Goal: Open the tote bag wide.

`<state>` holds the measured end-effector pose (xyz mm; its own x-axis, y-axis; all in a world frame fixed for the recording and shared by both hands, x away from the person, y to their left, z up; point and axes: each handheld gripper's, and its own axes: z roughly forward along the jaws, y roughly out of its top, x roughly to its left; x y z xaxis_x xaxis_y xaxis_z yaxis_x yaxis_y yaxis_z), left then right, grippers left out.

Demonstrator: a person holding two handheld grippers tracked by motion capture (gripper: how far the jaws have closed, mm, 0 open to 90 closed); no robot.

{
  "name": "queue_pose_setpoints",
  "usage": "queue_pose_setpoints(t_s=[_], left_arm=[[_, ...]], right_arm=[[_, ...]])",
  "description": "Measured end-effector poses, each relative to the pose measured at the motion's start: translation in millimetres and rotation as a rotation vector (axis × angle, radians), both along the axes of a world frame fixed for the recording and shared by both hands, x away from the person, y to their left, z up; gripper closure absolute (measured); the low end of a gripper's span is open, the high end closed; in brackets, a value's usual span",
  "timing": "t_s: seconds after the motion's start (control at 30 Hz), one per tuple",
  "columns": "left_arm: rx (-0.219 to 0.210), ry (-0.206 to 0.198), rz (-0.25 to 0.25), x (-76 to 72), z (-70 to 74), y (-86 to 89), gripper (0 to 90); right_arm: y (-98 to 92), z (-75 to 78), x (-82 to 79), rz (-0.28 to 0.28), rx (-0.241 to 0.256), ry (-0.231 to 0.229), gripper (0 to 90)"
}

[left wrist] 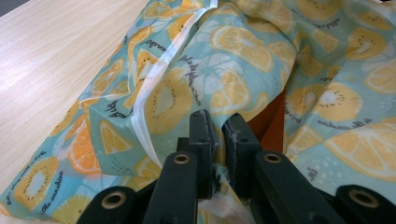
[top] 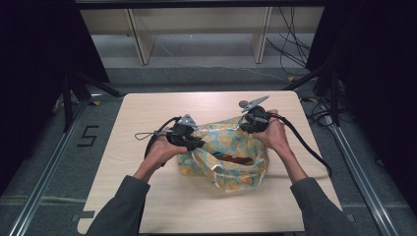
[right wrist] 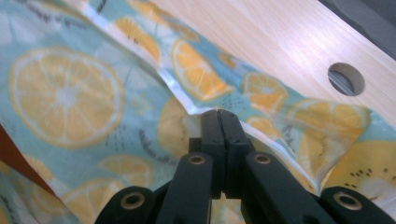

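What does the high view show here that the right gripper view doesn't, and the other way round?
The high view alone takes in both hands, the left gripper at the bag's left rim, the whole table and shelving behind it. The right gripper view alone gives the close look: the right gripper with jaws pressed together on the bag's clear rim, beside a round hole in the tabletop. Both show the fruit-print bag and something reddish brown inside it.

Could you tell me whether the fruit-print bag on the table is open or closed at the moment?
Open: the bag has its mouth gaping between left gripper and right gripper, showing something dark reddish-brown inside.
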<state>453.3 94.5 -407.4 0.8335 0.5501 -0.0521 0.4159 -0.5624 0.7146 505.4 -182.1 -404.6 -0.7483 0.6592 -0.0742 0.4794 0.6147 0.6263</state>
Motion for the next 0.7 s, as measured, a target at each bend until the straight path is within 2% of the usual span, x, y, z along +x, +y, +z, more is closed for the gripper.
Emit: queue_pose_setpoints(t_s=[0.03, 0.07, 0.13, 0.17, 0.2, 0.23, 0.27, 0.3, 0.37, 0.43, 0.47, 0.5, 0.57, 0.6, 0.63, 0.7], left_arm=[[0.001, -0.001, 0.003, 0.7, -0.2, 0.6, 82.8], [0.004, 0.000, 0.008, 1.2, -0.4, 1.5, 83.0], [-0.026, 0.007, 0.031, 3.4, -1.9, 2.3, 83.4], [-0.021, 0.004, 0.027, 5.3, -2.0, 3.1, 83.6], [-0.023, 0.007, 0.033, 5.9, -2.3, 3.2, 83.5], [-0.023, 0.007, 0.033, 5.9, -2.3, 3.2, 83.6], [-0.037, 0.010, 0.046, 5.7, -2.2, 2.5, 83.6], [-0.038, 0.010, 0.044, 5.5, -1.5, 1.9, 83.6], [-0.026, 0.004, 0.040, 5.5, 0.0, 1.7, 83.6], [-0.033, 0.006, 0.046, 5.5, -0.3, 0.6, 83.6], [-0.035, 0.008, 0.048, 5.3, -0.2, 0.4, 83.7], [-0.037, 0.009, 0.047, 5.3, -0.3, 0.1, 83.6], [-0.028, 0.006, 0.041, 5.6, -0.5, 0.1, 83.5], [-0.029, 0.008, 0.039, 5.6, -1.2, 0.1, 83.5], [-0.031, 0.016, 0.042, 5.2, -2.2, 0.2, 83.6], [-0.029, 0.010, 0.028, 4.6, -3.3, 0.8, 83.2]], right_arm=[[0.9, 1.6, -0.5, -0.001, 0.013, 0.037, 90.0], [3.3, 1.1, -2.4, 0.016, 0.036, 0.053, 84.6], [9.5, 2.7, -13.7, 0.032, 0.056, 0.064, 65.9], [13.1, 1.5, -18.7, 0.046, 0.045, 0.084, 58.9], [16.1, 0.6, -24.1, 0.087, 0.040, 0.102, 53.5], [16.1, 0.6, -24.1, 0.087, 0.040, 0.102, 53.5], [19.5, -3.2, -28.4, 0.110, 0.054, 0.084, 48.2], [24.0, -8.2, -35.0, 0.137, 0.050, 0.117, 41.8], [29.0, -14.7, -42.1, 0.170, 0.010, 0.132, 36.9], [33.4, -22.3, -45.6, 0.165, -0.036, 0.134, 35.0], [35.4, -26.7, -45.2, 0.161, -0.068, 0.126, 37.2], [37.2, -31.2, -44.1, 0.164, -0.104, 0.111, 43.7], [37.7, -33.3, -40.9, 0.166, -0.129, 0.089, 68.2], [36.4, -31.7, -37.1, 0.159, -0.124, 0.060, 81.3], [35.1, -29.5, -33.0, 0.150, -0.100, 0.029, 89.4], [30.5, -18.3, -23.6, 0.111, -0.075, -0.028, 90.0]])
